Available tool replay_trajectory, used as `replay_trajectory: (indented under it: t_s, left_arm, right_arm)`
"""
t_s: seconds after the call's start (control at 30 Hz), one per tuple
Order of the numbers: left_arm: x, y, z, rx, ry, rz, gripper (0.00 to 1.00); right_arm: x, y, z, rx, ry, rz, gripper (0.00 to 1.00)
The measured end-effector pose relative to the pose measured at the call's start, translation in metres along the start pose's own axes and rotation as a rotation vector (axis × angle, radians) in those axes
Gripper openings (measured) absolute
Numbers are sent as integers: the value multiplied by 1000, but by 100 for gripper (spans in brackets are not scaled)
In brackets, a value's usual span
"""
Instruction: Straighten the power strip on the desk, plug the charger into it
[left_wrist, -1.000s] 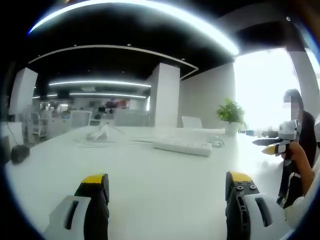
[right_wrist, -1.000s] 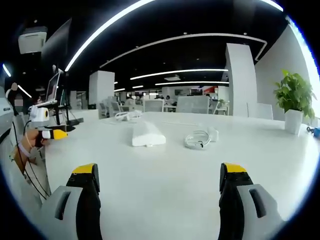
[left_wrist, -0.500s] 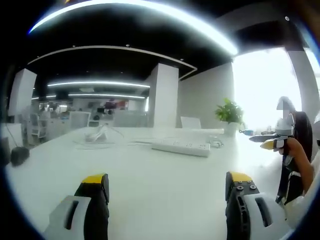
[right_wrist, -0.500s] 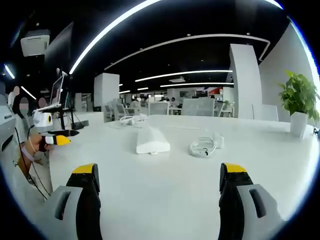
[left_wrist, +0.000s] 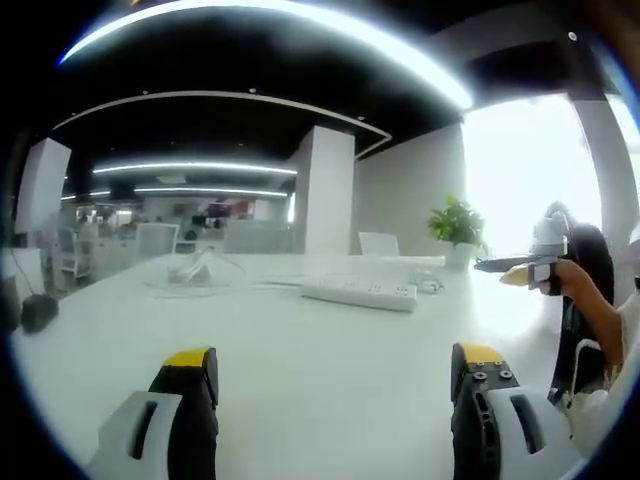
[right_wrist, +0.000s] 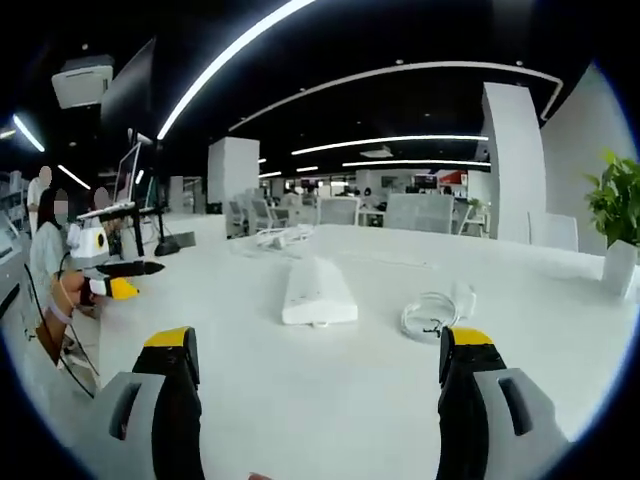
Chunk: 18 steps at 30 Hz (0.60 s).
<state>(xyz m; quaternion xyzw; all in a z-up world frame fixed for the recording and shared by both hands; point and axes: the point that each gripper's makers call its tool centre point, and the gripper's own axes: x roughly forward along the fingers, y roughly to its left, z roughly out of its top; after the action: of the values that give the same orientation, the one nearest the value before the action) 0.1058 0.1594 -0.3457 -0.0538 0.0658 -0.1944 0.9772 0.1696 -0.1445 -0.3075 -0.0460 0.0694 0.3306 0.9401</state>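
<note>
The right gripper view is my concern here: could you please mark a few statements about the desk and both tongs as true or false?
1. The right tongs are open and hold nothing. True.
2. The charger is plugged into the power strip. False: it lies on the desk beside the strip, with its coiled cable.
3. The left tongs are clamped on the power strip. False: they hang near the desk edge, apart from it.
4. A potted plant stands at the right. True.

Both views skim low across the desk (left_wrist: 330, 370), sharing the power strip (right_wrist: 318, 293).
</note>
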Motion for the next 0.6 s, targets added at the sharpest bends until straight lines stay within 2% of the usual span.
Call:
replay_trajectory:
  t_s: [0.33,0.6]
  left_arm:
    - [-1,-2,0,-2,0,-2,99]
    - [0,-4,-1,-4,1,-8,99]
  right_arm:
    - [17,4,12,-22,-16,16,100]
    - [30,4,24,-73,-44,16,100]
